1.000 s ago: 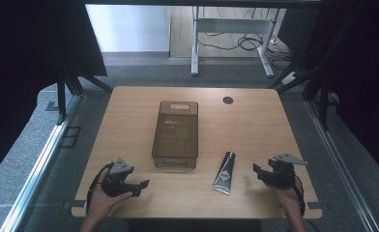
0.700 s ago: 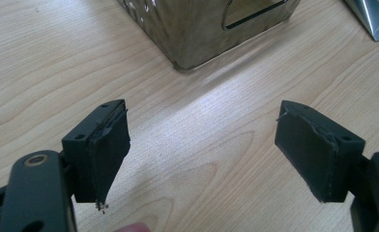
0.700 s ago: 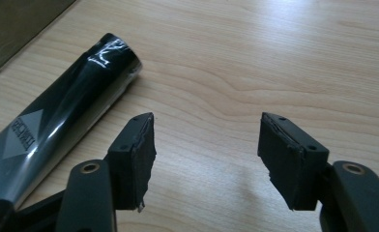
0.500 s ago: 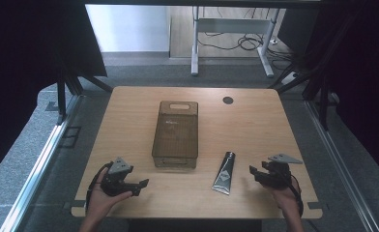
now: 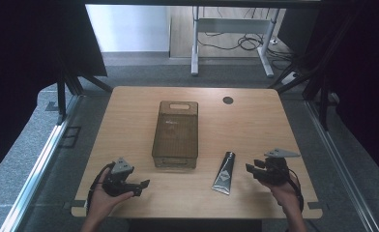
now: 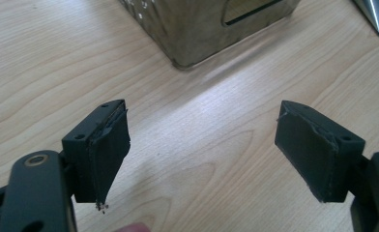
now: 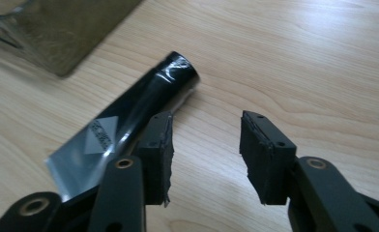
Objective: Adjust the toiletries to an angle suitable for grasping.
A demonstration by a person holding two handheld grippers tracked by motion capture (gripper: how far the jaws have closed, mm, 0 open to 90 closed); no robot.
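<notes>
Tube point(image 5: 225, 173) flat on table point(image 5: 129, 121) | right gripper point(image 7: 204, 140) jaws just been closing, nothing between, seemingly approaching | left gripper point(image 6: 202, 145) gapes empty.

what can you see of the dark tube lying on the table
The tube is a squeeze tube with a glossy black, foil-like skin, a round black cap at its far end and a flat crimped silvery tail toward the person. A pale diamond-shaped label sits near the tail. It lies flat on the wooden table, slightly slanted, just right of the brown translucent box and apart from it. The right gripper is beside it with nothing between its fingers; whether one finger grazes the tube cannot be told.
</notes>
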